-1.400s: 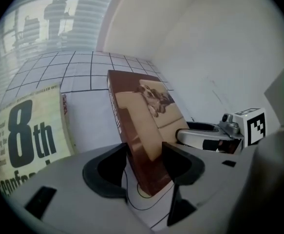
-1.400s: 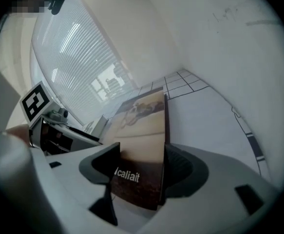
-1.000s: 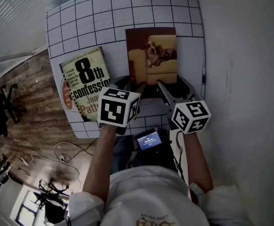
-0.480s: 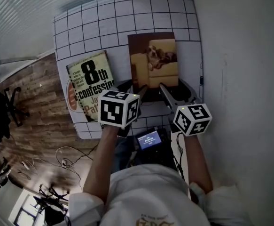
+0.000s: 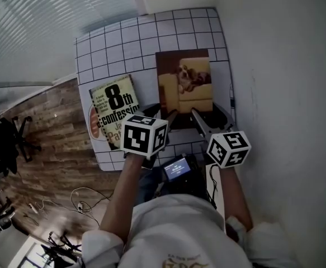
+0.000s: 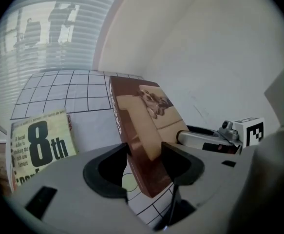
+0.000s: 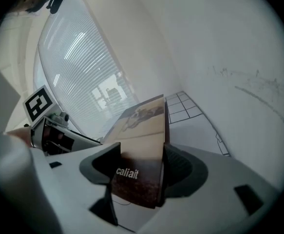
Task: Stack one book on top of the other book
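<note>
Left claw (image 6: 144,160): clenched on the near edge of the brown book (image 5: 184,85), at its spine side.
Right claw (image 7: 141,167): clenched on that same near edge.
Brown book: tilted, near edge raised over the tabletop (image 5: 118,43).
Yellow book (image 5: 115,111): flat, left of the brown book, apart.
Tabletop: white, black grid lines.
Room: white wall (image 5: 286,66) right, ribbed blinds (image 5: 39,27) left, wood floor (image 5: 51,144).

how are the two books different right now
The brown book shows a dog on a sofa; the 8th Confession book is pale yellow with black lettering. The brown book is clamped at its near edge by the left gripper and right gripper; the 8th Confession book lies flat, untouched. The brown book sits right of the 8th Confession book. Both are over the gridded table.
</note>
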Motion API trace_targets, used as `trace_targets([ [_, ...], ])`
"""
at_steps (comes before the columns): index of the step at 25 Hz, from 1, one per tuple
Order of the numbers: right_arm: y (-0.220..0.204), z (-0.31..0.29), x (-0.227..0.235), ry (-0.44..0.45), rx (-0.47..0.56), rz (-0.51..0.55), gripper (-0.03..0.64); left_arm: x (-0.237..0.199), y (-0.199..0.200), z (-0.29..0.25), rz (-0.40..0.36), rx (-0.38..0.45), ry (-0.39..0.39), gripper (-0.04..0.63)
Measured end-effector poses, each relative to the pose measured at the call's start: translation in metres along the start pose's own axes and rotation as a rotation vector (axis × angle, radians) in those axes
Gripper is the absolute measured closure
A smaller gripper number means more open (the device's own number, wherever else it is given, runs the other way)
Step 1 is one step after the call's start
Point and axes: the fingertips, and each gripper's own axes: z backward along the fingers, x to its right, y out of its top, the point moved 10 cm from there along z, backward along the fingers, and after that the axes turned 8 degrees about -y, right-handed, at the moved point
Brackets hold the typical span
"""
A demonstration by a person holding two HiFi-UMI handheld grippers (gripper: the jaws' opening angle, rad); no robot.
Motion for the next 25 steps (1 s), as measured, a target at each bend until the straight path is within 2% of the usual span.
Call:
trace_targets([
  [7, 0.011, 0.021, 0.001, 0.011, 0.033, -0.026, 0.337, 0.02, 0.005, 0.013, -0.009, 0.03, -0.003, 0.364],
  [25, 0.014, 0.04, -0.02, 0.087, 0.067, 0.04, 0.342, 0.038, -0.016, 0.049, 0.007, 0.124, 0.062, 0.364],
])
